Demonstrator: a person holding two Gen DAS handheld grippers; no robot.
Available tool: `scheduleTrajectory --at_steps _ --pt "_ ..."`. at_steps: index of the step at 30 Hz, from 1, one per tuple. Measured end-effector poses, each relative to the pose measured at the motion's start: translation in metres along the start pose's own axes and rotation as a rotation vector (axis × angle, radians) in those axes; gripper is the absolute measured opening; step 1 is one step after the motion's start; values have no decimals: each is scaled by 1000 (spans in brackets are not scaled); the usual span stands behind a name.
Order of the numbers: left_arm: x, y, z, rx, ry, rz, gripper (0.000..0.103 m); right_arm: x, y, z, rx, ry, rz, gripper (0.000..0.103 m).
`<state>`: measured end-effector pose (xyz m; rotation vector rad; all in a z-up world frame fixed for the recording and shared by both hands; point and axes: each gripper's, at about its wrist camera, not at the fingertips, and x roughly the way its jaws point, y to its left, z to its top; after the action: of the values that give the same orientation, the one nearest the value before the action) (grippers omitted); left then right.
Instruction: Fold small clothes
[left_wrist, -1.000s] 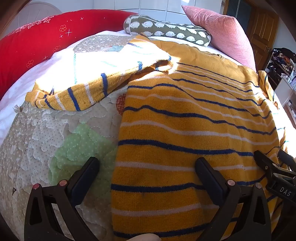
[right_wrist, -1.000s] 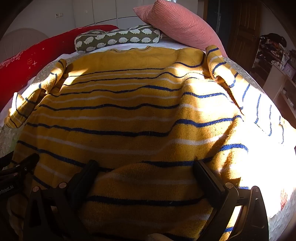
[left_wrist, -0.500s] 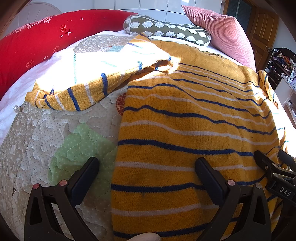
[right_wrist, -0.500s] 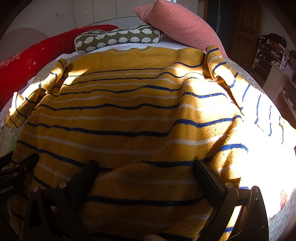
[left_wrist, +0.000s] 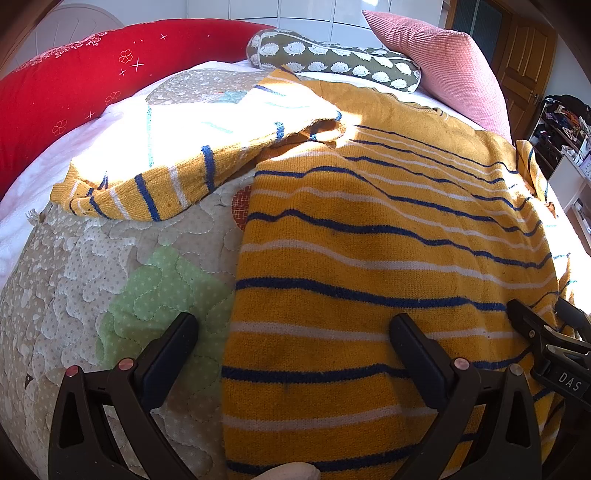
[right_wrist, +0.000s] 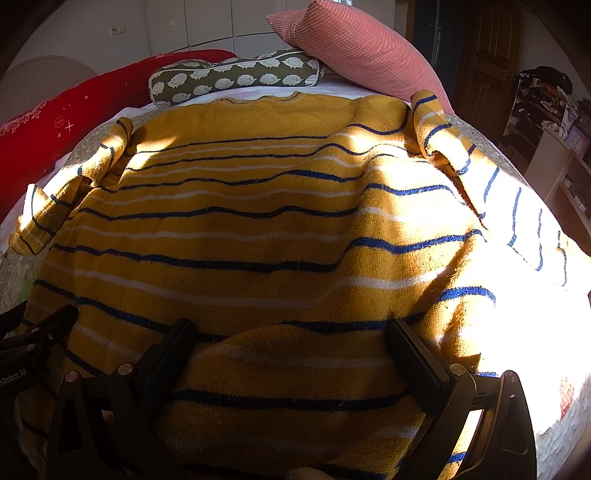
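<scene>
Sweater (right_wrist: 258, 229) hem between open right jaws, flat

Yellow striped sweater (right_wrist: 258, 229) spread flat on bed, right gripper (right_wrist: 291, 354) wide apart over its hem

You are in a home bedroom: a bed with a quilted cover (left_wrist: 110, 266), a pink pillow (right_wrist: 362, 51), a hedgehog-print bolster (right_wrist: 229, 75), a wooden door (right_wrist: 487, 62) and cluttered shelves (right_wrist: 546, 99).
</scene>
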<state>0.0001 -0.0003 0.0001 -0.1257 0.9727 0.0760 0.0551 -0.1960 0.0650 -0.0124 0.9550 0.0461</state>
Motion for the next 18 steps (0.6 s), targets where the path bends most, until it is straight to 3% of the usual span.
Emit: scheduleTrajectory --at_steps 18 --pt "0 0 0 0 -1 -1 103 -1 -2 -2 -4 -1 -2 103"
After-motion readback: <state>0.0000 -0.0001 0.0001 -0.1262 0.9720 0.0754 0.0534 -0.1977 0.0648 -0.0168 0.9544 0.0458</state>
